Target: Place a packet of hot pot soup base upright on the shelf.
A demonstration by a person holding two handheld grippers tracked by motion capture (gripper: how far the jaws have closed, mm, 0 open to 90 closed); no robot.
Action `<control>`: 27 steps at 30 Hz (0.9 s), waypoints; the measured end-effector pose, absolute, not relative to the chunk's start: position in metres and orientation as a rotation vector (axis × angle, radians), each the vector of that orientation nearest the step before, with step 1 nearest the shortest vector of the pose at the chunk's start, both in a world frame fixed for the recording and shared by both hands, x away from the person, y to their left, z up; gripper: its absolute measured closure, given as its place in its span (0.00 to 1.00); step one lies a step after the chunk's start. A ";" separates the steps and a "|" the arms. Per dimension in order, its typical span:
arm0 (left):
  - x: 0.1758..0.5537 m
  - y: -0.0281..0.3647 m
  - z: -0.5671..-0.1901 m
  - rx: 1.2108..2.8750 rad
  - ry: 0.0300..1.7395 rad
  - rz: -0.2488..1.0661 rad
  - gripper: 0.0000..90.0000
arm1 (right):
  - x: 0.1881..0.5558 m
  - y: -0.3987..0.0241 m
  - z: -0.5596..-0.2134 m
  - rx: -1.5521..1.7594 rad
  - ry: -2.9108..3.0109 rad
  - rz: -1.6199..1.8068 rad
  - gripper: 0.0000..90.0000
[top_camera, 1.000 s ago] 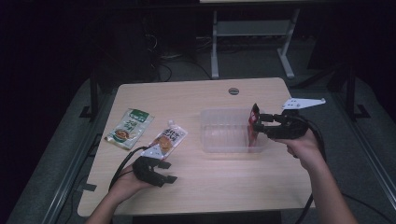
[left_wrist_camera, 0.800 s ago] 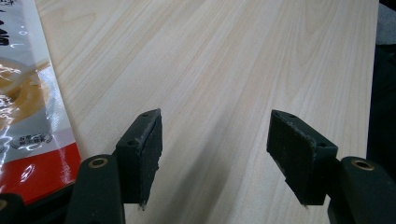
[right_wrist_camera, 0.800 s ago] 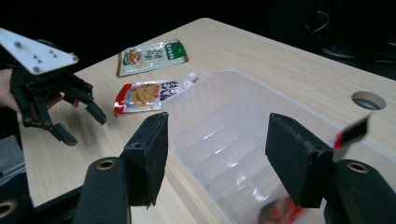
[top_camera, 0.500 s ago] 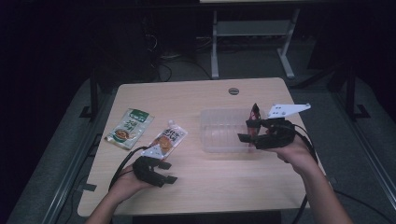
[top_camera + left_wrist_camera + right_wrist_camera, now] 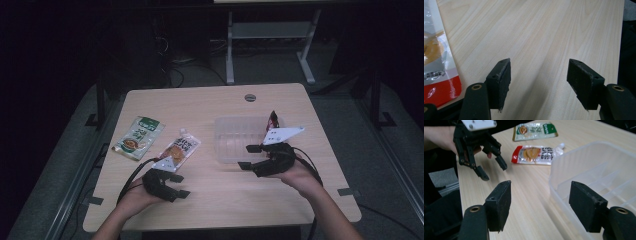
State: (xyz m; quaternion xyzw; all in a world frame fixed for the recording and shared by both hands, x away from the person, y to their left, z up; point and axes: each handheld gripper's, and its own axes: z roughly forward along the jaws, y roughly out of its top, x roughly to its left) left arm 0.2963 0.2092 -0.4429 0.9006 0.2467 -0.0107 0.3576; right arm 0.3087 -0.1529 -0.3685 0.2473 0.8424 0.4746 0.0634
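Observation:
A clear plastic divided container (image 5: 235, 142) sits right of the table's middle. A red packet (image 5: 272, 121) stands upright at its far right end. My right gripper (image 5: 246, 157) hovers by the container's near edge, pointing left. Its jaws have just been opening and stand open with nothing gripped; the container's wall (image 5: 584, 167) lies just beyond them in the right gripper view (image 5: 540, 202). My left gripper (image 5: 179, 186) rests near the front left, open over bare wood (image 5: 539, 75). An orange-and-white spouted pouch (image 5: 179, 148) lies just beyond it, its red end (image 5: 434, 62) beside the left jaw.
A green packet (image 5: 136, 138) lies flat at the table's left side, also in the right gripper view (image 5: 534, 130) behind the pouch (image 5: 536, 153). The left gripper (image 5: 491, 167) shows there held in a hand. A round cable hole (image 5: 250, 97) is near the far edge.
The right gripper let go of the red packet, leaving it standing in the container, and moved left and nearer along the container's front. The left gripper stayed put.

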 end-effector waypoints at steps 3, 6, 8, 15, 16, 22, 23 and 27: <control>0.296 0.209 -0.443 2.331 0.627 -0.023 0.40 | 0.305 -0.150 -0.378 0.756 2.550 1.425 0.37; 0.297 0.209 -0.443 2.330 0.631 -0.021 0.40 | 0.300 -0.147 -0.390 0.763 2.576 1.390 0.37; 0.296 0.210 -0.443 2.329 0.630 -0.015 0.40 | 0.296 -0.145 -0.396 0.771 2.585 1.359 0.37; 0.298 0.213 -0.437 2.302 0.647 0.038 0.40 | 0.283 -0.147 -0.411 0.783 2.611 1.332 0.36; 0.299 0.215 -0.436 2.304 0.653 0.045 0.41 | 0.282 -0.148 -0.412 0.791 2.613 1.335 0.36; 0.301 0.218 -0.434 2.304 0.673 0.057 0.41 | 0.275 -0.156 -0.421 0.816 2.626 1.315 0.36; 0.301 0.218 -0.433 2.304 0.682 0.055 0.41 | 0.274 -0.157 -0.422 0.827 2.626 1.315 0.36; 0.305 0.220 -0.429 2.304 0.696 0.077 0.46 | 0.273 -0.162 -0.426 0.839 2.629 1.305 0.36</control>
